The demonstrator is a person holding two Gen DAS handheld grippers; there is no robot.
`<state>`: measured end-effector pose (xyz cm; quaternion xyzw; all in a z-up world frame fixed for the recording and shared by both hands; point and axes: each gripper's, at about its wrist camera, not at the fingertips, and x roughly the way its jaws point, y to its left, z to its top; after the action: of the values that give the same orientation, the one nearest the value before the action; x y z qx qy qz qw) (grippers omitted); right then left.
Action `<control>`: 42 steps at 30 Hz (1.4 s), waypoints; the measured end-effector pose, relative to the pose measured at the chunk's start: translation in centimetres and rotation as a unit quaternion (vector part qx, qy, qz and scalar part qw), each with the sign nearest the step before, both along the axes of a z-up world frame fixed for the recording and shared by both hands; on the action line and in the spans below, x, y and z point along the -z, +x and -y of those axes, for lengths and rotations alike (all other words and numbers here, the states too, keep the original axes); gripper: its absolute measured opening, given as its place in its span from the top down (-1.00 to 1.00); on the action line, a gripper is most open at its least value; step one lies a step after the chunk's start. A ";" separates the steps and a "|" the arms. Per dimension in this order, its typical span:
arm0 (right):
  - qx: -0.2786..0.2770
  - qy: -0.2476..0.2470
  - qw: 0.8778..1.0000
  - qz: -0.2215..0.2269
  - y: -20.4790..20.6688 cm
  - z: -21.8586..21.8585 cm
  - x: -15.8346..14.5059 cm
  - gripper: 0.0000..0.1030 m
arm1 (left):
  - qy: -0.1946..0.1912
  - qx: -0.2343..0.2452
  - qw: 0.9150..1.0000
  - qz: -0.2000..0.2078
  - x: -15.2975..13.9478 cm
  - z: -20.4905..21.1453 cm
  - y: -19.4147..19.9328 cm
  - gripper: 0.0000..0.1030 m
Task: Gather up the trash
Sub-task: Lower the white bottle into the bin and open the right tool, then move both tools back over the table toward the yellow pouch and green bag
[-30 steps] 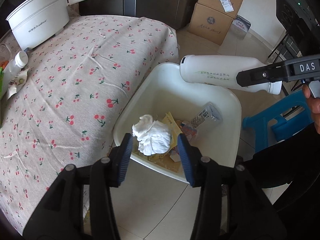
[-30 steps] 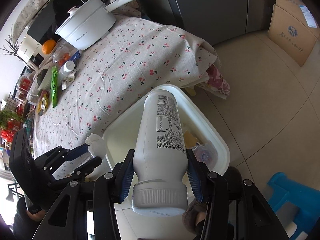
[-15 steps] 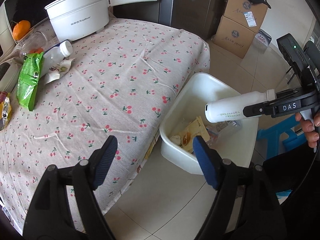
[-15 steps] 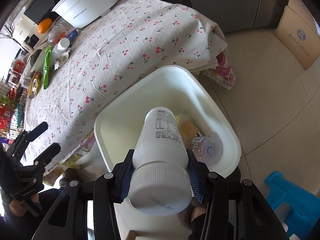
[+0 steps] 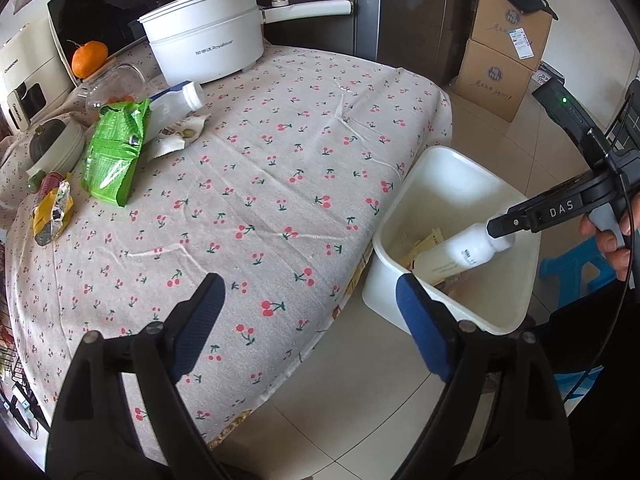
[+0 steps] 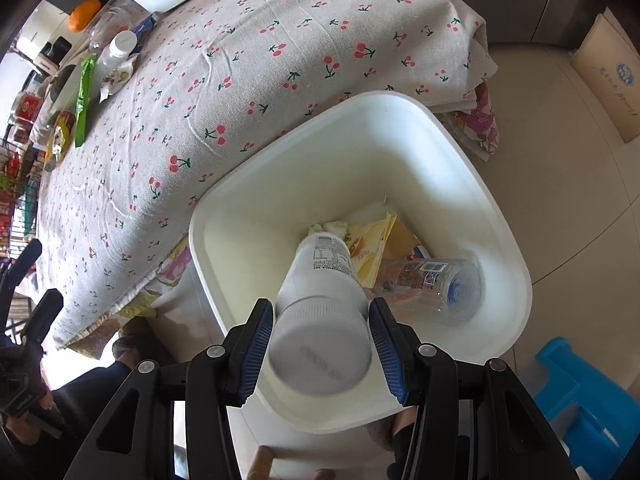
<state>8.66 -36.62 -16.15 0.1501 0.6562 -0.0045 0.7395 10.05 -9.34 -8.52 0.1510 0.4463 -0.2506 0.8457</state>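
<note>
Tipping a white bottle (image 6: 320, 280) neck-up into the bin (image 6: 516, 288), your right gripper (image 6: 322, 354) points steeply down over the open tub. Its jaws are opening, and the bottle's cap end sits between the blue pads (image 6: 256, 356) with a thin gap showing on either side, so the grip looks released. The bottle's base reaches down among the trash already collected: a yellow wrapper (image 6: 372, 248), a scrap of white tissue (image 6: 332, 226) and a clear plastic bottle (image 6: 440, 284) lying on its side.

Your left gripper (image 5: 308, 332) hangs over the table edge, its jaws opening wide with nothing between them, only the cherry-print cloth (image 5: 260, 184) and floor tiles below. From that side, your right hand (image 5: 608, 240) shows on the tool's handle above the bin, which stands on the floor just beside the table.

Well apart at the table's far end lie more pieces: a green packet (image 5: 112, 156), a small white bottle (image 5: 176, 104) on its side, a torn wrapper (image 5: 176, 136) and a yellow packet (image 5: 52, 212). A white pot (image 5: 204, 44) stands behind them.
</note>
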 end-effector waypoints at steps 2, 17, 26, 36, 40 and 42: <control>0.006 0.007 1.000 0.012 0.0 0.2 -0.7 -0.24 | 0.001 -0.006 1.000 0.002 -0.1 -0.5 -0.1 -0.73; -0.016 -0.021 0.997 0.071 1.2 -2.6 -5.1 -0.42 | 0.007 -0.061 0.998 0.011 -1.1 -5.8 1.7 -0.76; -0.082 -0.065 0.990 0.099 5.5 -7.9 -7.3 -0.49 | 0.070 -0.144 0.986 0.041 -1.4 -14.5 8.5 -0.76; -0.156 -0.089 0.976 0.126 13.8 -15.4 -7.8 -0.49 | 0.020 -0.216 0.976 0.030 0.9 -24.3 17.4 -0.76; -0.176 -0.072 0.969 0.158 17.1 -18.4 -7.7 -0.49 | -0.007 -0.223 0.975 0.024 2.4 -26.0 20.2 -0.54; -0.184 -0.061 0.965 0.174 18.5 -19.9 -7.5 -0.49 | -0.023 -0.222 0.975 0.022 3.1 -26.5 21.2 -0.42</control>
<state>27.17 -16.67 -8.63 -0.0201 0.5319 0.1181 0.8383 31.29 17.16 -11.60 0.0343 0.4439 -0.0638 0.8932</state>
